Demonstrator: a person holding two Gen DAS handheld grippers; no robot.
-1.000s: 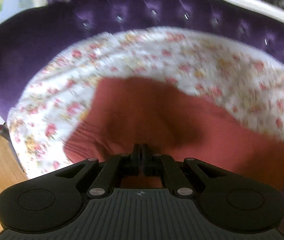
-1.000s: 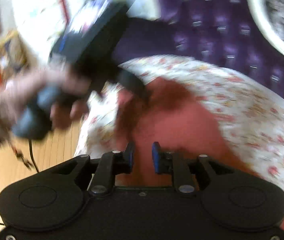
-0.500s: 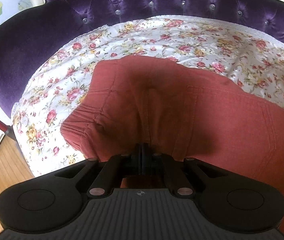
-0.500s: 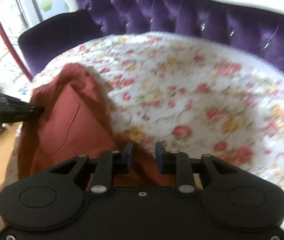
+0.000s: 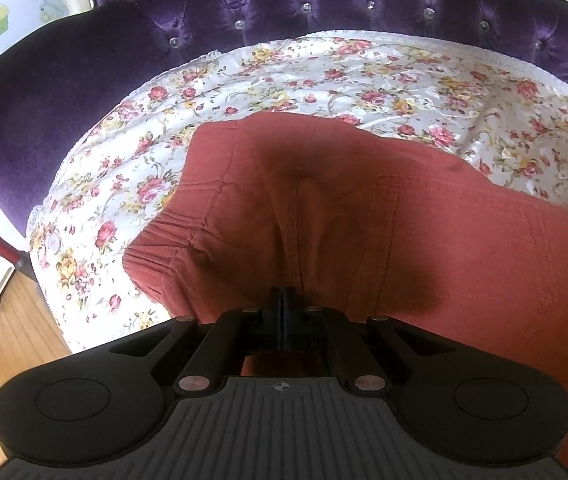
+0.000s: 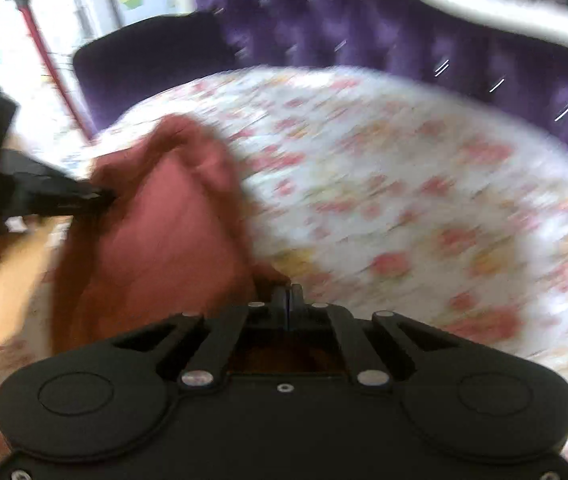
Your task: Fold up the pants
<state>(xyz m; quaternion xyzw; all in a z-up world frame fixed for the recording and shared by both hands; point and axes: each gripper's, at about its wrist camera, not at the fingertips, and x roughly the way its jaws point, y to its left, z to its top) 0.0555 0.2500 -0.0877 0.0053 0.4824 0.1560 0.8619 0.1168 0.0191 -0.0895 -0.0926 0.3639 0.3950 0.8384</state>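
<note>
Only from the right wrist view: both grippers' fingers point(image 6: 287, 300) pinch pants point(image 6: 164, 240).

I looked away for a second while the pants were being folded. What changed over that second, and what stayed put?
The right tongs, whose jaws stood apart a second ago, swung away from the left hand to the pants' other end and snapped shut there, apparently on a fold of the red cloth, though blur hides the pinch. The left tongs stayed clamped on the pants near the waistband. The floral cover on the purple sofa lies unchanged.
</note>
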